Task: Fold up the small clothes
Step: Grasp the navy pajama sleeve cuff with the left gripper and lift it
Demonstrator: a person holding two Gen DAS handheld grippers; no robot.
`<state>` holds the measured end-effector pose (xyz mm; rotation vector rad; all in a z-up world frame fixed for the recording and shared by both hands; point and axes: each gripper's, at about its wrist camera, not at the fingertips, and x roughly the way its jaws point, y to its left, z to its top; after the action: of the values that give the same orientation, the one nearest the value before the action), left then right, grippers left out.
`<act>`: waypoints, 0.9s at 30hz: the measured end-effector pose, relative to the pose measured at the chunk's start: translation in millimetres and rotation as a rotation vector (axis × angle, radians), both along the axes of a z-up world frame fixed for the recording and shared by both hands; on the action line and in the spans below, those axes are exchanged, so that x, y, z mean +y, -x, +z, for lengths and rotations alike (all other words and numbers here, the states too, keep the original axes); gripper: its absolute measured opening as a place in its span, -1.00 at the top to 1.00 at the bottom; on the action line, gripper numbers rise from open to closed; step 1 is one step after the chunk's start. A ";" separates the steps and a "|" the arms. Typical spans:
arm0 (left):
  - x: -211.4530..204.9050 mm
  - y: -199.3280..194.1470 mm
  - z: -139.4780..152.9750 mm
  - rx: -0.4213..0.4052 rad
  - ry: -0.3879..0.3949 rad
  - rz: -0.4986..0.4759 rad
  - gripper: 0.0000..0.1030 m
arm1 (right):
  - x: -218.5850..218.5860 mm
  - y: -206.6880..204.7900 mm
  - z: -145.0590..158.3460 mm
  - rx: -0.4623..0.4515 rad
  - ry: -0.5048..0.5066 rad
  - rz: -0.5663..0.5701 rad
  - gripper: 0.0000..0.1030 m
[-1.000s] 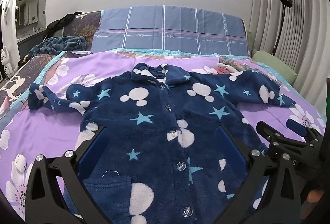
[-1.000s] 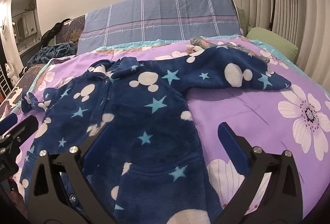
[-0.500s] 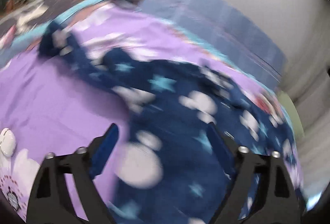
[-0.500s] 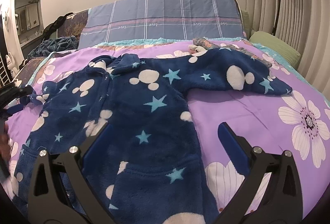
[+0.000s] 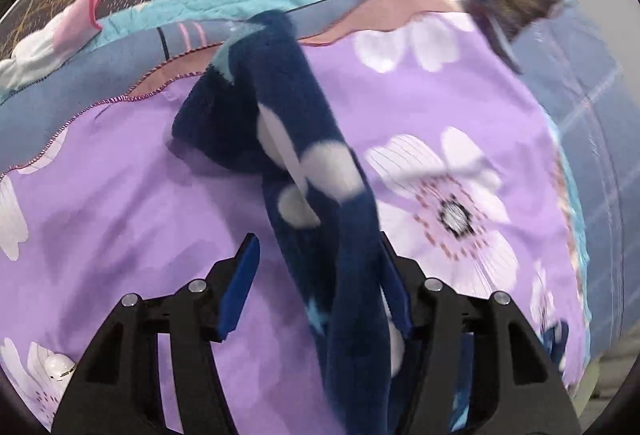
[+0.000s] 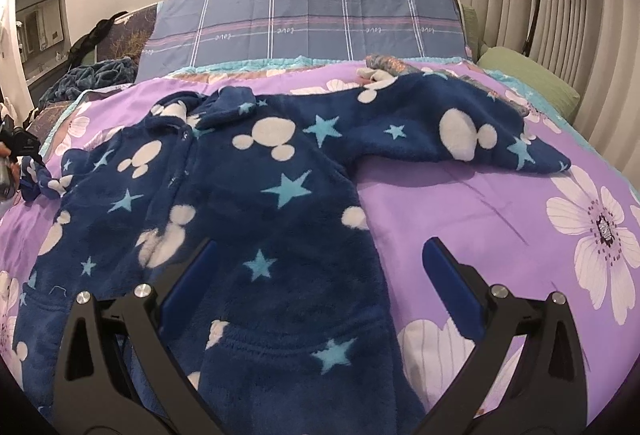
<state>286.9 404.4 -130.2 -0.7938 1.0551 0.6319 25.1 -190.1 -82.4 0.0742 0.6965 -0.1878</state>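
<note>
On purple floral bedspread, fleece jacket.

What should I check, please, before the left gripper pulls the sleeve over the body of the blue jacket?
1. Sleeve lies between the left gripper jaws, which have just been closing: ok.
2. Both pads press on the sleeve: not ok; a gap shows beside the left-hand pad.
3. Jacket body lies flat on the purple bedspread: ok.
4. Other sleeve is spread out sideways: ok.
5. Right gripper is open and holds nothing: ok.
6. Buttons are all closed: cannot tell.
</note>
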 end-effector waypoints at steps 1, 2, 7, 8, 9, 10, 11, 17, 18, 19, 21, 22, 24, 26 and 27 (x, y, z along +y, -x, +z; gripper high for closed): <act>0.1 -3.1 -1.9 0.005 -0.001 0.003 0.11 | 1.2 -1.7 -1.5 0.006 0.005 0.004 -0.96; 1.1 -4.4 -2.4 0.004 -0.007 -0.004 0.34 | 2.2 -2.2 -2.1 0.008 0.012 0.008 -0.96; -12.1 1.1 27.6 -0.093 -0.115 -0.095 0.85 | 3.9 -3.7 -4.0 0.004 0.040 0.020 -0.96; -21.1 3.0 40.5 -0.125 -0.153 -0.126 0.85 | 3.4 -3.7 -4.6 0.004 0.035 0.020 -0.96; -31.2 4.7 54.1 -0.164 -0.187 -0.162 0.85 | 3.2 -4.0 -4.7 0.006 0.028 0.019 -0.96; -47.5 7.3 74.0 -0.223 -0.222 -0.219 0.85 | 2.3 -4.2 -6.1 0.008 0.014 0.018 -0.96; -62.1 10.1 89.2 -0.270 -0.240 -0.263 0.85 | 1.6 -4.1 -7.0 0.009 0.005 0.018 -0.96; -215.2 39.9 181.2 -0.571 -0.335 -0.671 0.85 | -2.6 1.7 -9.8 -0.001 -0.021 0.013 -0.96; -246.6 48.9 188.3 -0.608 -0.342 -0.760 0.84 | -3.9 3.2 -9.8 -0.002 -0.021 0.009 -0.96; -283.6 59.9 190.7 -0.634 -0.328 -0.872 0.77 | -7.2 5.2 -9.8 -0.004 -0.022 0.000 -0.96; -339.6 71.4 181.4 -0.609 -0.279 -1.041 0.42 | -16.7 9.0 -10.0 -0.003 -0.035 -0.025 -0.96; -362.9 77.1 171.5 -0.589 -0.260 -1.098 0.09 | -21.0 11.1 -10.3 -0.004 -0.042 -0.036 -0.96; -395.1 89.4 151.8 -0.560 -0.252 -1.164 -0.20 | -31.5 16.0 -9.0 -0.006 -0.058 -0.062 -0.96; -419.3 101.1 130.7 -0.517 -0.272 -1.244 -0.26 | -40.2 21.4 -6.7 -0.008 -0.065 -0.074 -0.96; -426.9 108.6 122.7 -0.508 -0.304 -1.269 -0.28 | -42.2 22.5 -6.1 -0.008 -0.063 -0.075 -0.96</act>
<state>178.3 -22.5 -7.4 0.0844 0.7570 -0.4784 2.6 -232.2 -88.5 0.1615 0.6919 -0.2378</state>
